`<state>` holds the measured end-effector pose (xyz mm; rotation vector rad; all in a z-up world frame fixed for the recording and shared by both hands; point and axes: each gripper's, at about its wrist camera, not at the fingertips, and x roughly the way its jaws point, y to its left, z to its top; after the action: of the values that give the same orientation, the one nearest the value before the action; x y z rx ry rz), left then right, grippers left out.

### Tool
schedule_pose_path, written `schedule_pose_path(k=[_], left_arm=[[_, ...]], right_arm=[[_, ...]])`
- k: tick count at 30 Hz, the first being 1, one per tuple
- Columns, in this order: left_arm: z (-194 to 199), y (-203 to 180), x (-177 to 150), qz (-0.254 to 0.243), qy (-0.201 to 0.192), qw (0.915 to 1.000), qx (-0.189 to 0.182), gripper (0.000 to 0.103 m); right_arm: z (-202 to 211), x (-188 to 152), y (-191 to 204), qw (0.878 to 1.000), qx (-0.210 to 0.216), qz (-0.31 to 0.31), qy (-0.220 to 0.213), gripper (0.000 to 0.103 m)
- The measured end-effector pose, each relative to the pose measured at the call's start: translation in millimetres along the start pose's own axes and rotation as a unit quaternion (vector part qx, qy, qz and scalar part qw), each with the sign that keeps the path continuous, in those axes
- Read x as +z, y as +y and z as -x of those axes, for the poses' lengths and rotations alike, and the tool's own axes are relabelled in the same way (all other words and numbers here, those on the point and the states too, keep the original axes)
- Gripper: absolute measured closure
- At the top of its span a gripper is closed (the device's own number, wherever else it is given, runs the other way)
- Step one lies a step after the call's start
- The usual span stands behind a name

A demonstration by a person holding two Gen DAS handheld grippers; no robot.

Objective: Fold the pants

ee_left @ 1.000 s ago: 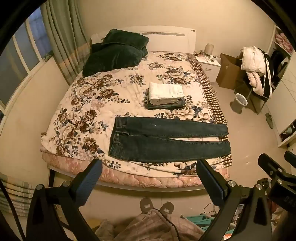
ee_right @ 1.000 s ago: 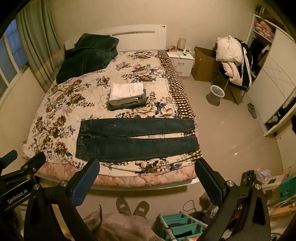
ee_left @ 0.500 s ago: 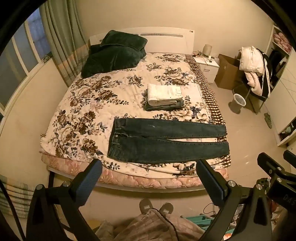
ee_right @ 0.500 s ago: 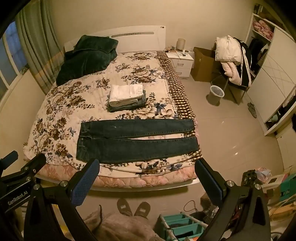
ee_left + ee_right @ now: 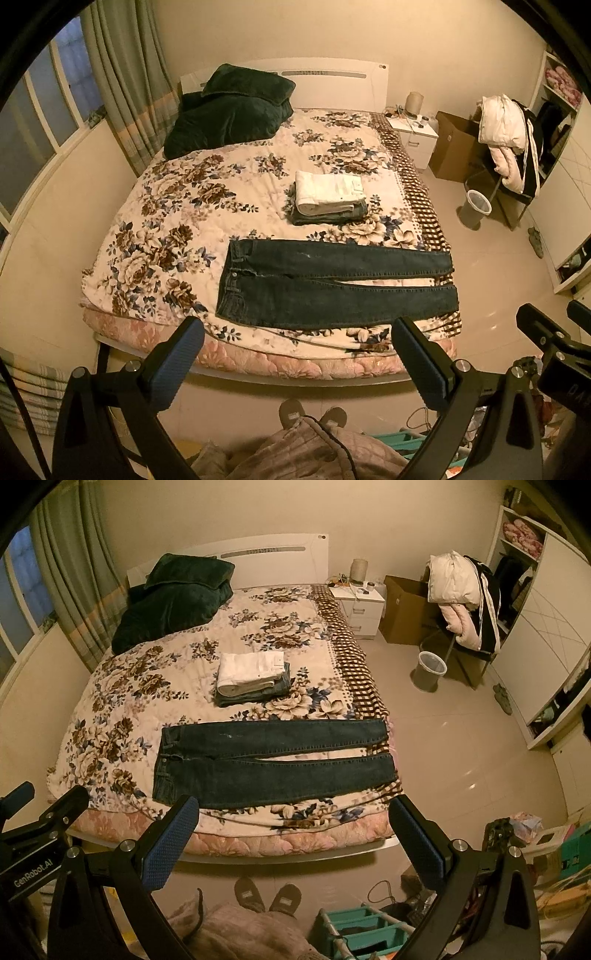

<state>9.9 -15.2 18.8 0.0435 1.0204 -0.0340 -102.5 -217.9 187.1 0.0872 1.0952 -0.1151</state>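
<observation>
Across the floral quilted bed (image 5: pixel 177 229) the dark blue denim jeans (image 5: pixel 332 284) lie flat along the near edge, cuffs at the side, so either wide-open, empty gripper, left (image 5: pixel 295 365) or right (image 5: pixel 295 842), could drag them off.

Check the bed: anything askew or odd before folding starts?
Mostly tidy. The jeans lie flat across the bed's near edge, legs slightly splayed, their hems reaching the right edge of the quilt. The folded stack behind looks neat. Both grippers, left and right, are open and clear of the cloth.
</observation>
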Motion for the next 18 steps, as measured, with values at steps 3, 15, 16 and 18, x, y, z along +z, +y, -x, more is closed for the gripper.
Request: schedule_pose_path(k=[3, 15, 16, 18], left_arm=[[2, 0, 4, 0.000, -0.002, 1.0000, 0.000, 0.000], [9, -4, 10, 0.000, -0.005, 1.0000, 0.000, 0.000], [9, -4, 10, 0.000, -0.005, 1.0000, 0.000, 0.000], [10, -5, 13, 0.000, -0.007, 1.0000, 0.001, 0.000]], right_arm=[[1, 4, -1, 1.000, 0.002, -0.002, -0.001, 0.000], [10, 13, -8, 1.000, 0.002, -0.002, -0.002, 0.000], [11, 16, -8, 1.000, 0.002, -0.002, -0.002, 0.000], [13, 22, -9, 1.000, 0.002, -0.003, -0.002, 0.000]])
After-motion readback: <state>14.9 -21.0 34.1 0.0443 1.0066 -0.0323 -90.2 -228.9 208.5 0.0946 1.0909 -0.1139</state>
